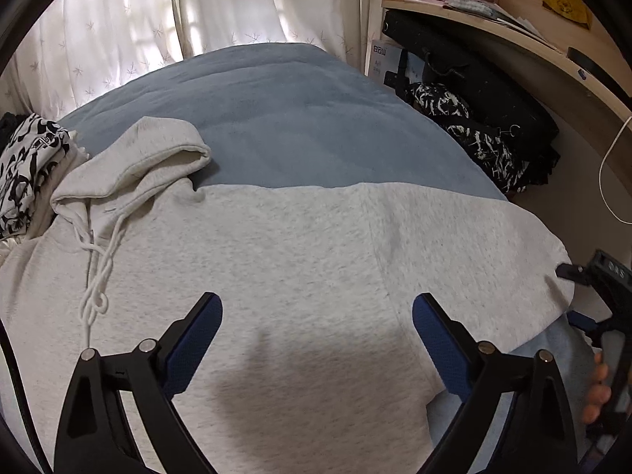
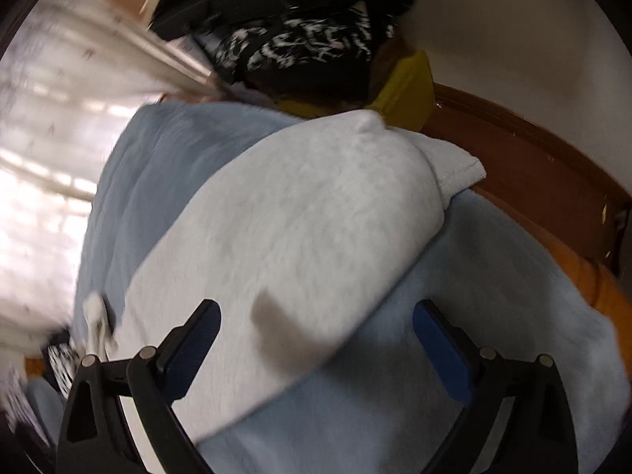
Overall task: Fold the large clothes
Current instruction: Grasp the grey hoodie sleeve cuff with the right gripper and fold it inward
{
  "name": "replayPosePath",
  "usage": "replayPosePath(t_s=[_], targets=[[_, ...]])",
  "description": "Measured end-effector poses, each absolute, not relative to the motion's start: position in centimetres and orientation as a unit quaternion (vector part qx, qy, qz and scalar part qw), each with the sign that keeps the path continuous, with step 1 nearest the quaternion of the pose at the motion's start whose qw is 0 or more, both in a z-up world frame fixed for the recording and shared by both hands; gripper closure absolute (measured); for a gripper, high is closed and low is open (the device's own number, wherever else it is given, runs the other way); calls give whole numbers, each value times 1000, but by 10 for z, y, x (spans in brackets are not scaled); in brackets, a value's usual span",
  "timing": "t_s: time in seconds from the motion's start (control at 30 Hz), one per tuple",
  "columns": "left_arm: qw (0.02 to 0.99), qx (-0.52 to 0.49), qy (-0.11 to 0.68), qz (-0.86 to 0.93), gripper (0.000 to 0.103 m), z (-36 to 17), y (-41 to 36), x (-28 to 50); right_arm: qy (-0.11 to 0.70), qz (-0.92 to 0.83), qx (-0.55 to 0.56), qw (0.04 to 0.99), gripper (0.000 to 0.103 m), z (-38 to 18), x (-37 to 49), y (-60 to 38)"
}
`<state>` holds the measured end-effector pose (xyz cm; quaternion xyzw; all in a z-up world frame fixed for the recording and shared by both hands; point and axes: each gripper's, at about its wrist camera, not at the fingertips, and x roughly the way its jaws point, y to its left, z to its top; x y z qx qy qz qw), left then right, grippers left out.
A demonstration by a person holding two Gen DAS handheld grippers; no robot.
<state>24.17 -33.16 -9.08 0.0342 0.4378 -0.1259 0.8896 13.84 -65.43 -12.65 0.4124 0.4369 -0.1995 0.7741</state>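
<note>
Left gripper (image 1: 318,316) and right gripper (image 2: 316,324), both spread wide, hover over the grey hoodie (image 1: 276,276); blue blanket (image 1: 276,118) beyond.

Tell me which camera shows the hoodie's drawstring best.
The left wrist view. There the white drawstring lies sharp and whole on the grey hoodie, running from the hood down to its knotted loop. The right wrist view is motion-blurred and shows only the hoodie's lower body and hem; no drawstring can be made out.
</note>
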Motion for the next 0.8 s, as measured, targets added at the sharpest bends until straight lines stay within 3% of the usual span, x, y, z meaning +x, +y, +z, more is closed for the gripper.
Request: replayPosePath(t_s=[0.1, 0.13, 0.17, 0.2, 0.23, 0.27, 0.37, 0.6, 0.8], targets=[[891, 35, 434, -129, 8, -91, -327, 240, 415, -213, 423, 777, 12, -133, 145, -665], [891, 36, 434, -129, 8, -90, -326, 240, 411, -217, 423, 778, 23, -134, 147, -667], [890, 37, 436, -128, 8, -89, -323, 240, 409, -224, 422, 778, 42, -135, 150, -670], [891, 36, 435, -127, 9, -87, -321, 239, 407, -231, 420, 777, 53, -135, 152, -672], [891, 35, 434, -127, 11, -85, -318, 238, 406, -234, 415, 780, 77, -132, 153, -674], [891, 33, 433, -130, 17, -82, -314, 236, 404, -236, 409, 783, 90, -128, 154, -674], [894, 32, 426, -135, 25, -71, -302, 229, 365, -231, 367, 824, 90, -94, 154, -659], [915, 4, 386, -118, 25, -38, -247, 199, 309, -105, 207, 922, 91, 16, 168, -530], [928, -28, 364, -72, 25, -20, -170, 166, 346, 29, 115, 931, 90, 24, 181, -387]])
